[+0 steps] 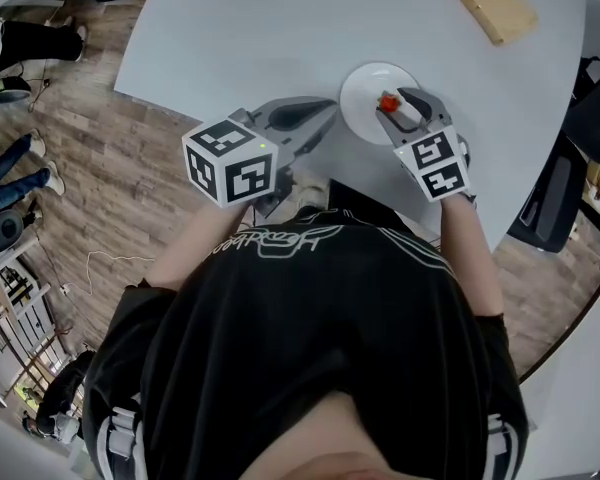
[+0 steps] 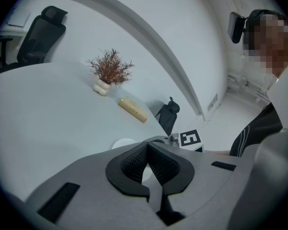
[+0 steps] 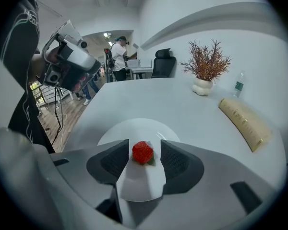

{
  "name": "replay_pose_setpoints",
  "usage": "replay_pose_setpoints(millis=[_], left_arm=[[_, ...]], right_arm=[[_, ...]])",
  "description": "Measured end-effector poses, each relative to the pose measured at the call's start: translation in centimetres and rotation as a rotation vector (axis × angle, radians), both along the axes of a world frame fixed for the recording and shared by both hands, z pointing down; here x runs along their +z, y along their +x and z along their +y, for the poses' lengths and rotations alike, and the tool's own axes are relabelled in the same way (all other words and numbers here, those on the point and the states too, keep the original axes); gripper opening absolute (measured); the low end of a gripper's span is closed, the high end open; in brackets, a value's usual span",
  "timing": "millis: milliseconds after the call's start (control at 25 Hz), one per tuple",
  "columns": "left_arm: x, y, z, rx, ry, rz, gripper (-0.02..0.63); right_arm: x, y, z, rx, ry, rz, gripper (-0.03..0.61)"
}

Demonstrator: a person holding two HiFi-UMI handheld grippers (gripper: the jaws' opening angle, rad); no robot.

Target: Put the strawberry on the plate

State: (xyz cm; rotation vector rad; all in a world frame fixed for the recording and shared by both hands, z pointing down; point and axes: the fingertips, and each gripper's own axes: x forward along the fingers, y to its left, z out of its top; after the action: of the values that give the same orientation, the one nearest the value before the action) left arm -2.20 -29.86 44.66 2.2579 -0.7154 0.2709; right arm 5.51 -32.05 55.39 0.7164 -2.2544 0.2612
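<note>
The right gripper (image 3: 144,144) stood with its jaws spread over the white plate (image 3: 134,127) on the grey table (image 1: 280,38). The strawberry (image 3: 142,153) lay on the plate between the two pads, near their tips, with neither pad pinching it. The left gripper (image 2: 147,144), just beside the plate, had its jaw tips pressed together on nothing.
</note>
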Motion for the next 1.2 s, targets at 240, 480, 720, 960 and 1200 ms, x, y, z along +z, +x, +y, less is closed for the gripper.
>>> replay_pose_setpoints(millis=[240,480,720,960,1200], left_arm=[[-0.9,-0.1,0.9,0.013,0.018,0.008,0.006],[-2.9,-0.2,2.8,0.040,0.068,0.018,0.006],[-6.7,-0.5,5.7,0.091,0.157,0.019,0.006],[-10.2,-1.1,9.7,0.143,0.243,0.033,0.007],[-13.7,-2.2,13.7,0.187,0.332,0.063,0.006]], right_arm=[[-2.6,0.6,0.2,0.047,0.037,-0.045,0.178],[-7.8,1.3,1.7,0.127,0.119,-0.133,0.178],[-14.0,1.1,5.6,0.183,0.198,-0.237,0.176],[-20.4,0.5,11.0,0.215,0.313,-0.336,0.175],[-24.9,0.2,16.2,0.262,0.436,-0.383,0.086]])
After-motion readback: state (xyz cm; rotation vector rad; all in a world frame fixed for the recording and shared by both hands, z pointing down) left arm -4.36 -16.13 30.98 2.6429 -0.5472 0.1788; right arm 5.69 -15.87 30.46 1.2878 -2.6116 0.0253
